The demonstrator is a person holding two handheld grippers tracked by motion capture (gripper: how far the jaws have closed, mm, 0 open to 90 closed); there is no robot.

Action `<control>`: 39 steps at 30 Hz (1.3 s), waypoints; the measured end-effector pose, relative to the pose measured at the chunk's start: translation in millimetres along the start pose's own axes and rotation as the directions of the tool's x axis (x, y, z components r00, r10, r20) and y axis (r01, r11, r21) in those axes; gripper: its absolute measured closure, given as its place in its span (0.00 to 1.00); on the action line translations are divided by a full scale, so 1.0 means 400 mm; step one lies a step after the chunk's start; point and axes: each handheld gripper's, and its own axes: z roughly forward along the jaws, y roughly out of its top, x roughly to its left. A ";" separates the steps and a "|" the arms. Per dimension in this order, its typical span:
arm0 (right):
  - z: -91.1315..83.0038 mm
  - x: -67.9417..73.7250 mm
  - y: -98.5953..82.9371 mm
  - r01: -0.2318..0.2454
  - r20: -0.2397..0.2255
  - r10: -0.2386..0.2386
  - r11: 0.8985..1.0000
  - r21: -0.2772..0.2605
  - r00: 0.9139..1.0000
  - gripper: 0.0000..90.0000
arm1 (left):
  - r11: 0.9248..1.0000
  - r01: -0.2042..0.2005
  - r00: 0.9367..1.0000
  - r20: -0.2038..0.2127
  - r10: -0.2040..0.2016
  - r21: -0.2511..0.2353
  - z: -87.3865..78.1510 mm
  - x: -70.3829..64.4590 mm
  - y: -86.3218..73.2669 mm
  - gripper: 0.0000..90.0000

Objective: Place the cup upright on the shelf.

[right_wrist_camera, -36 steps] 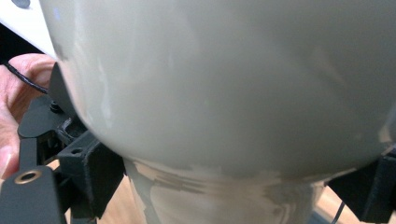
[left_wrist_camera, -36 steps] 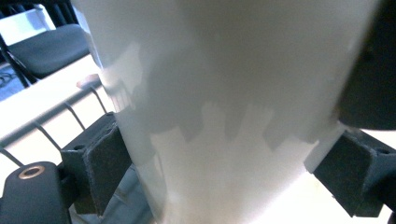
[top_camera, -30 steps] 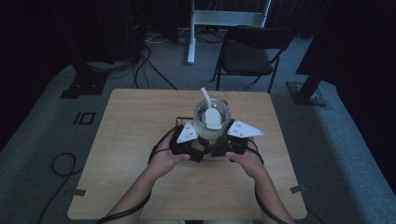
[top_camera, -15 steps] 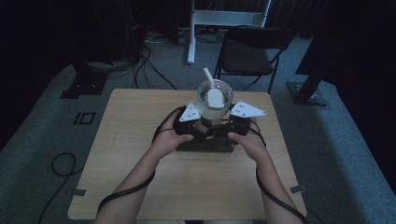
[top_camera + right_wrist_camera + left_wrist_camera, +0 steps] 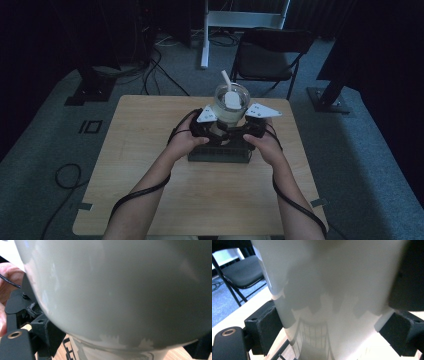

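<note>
High view: both hands at mid-surface (image 5: 150,200). Left hand-held gripper (image 5: 214,126) and right hand-held gripper (image 5: 244,125) press a white tumbler (image 5: 231,102) from either side; it has a clear lid and a straw (image 5: 226,80). Dark rack (image 5: 220,152) lies on the surface just below it. Chair (image 5: 267,57) stands beyond the far edge.

Left gripper view: jaws parted wide, pads touching the tumbler (image 5: 332,290) wall on both sides, holding it.

Right gripper view: tumbler (image 5: 120,290) close and blurred; one jaw touching at lower left, the other at the right edge, so it holds too.
</note>
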 end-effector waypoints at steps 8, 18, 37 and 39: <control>0.012 -0.006 -0.027 -0.017 0.006 0.017 1.000 0.020 1.000 0.10 | 1.000 0.027 1.000 0.004 -0.027 0.013 0.017 0.001 -0.027 0.13; 0.026 -0.005 -0.066 -0.047 0.008 0.046 0.998 0.048 0.999 0.10 | 0.997 0.064 0.998 0.005 -0.064 0.046 0.032 -0.003 -0.065 0.13; 0.058 0.014 -0.123 -0.018 0.067 0.011 0.995 0.102 0.998 0.10 | 0.992 0.109 0.994 -0.025 -0.108 0.056 0.035 -0.008 -0.102 0.13; 0.058 0.018 -0.129 -0.011 0.072 0.005 0.996 0.084 0.997 0.10 | 0.992 0.120 0.992 -0.032 -0.119 0.041 0.036 -0.012 -0.108 0.13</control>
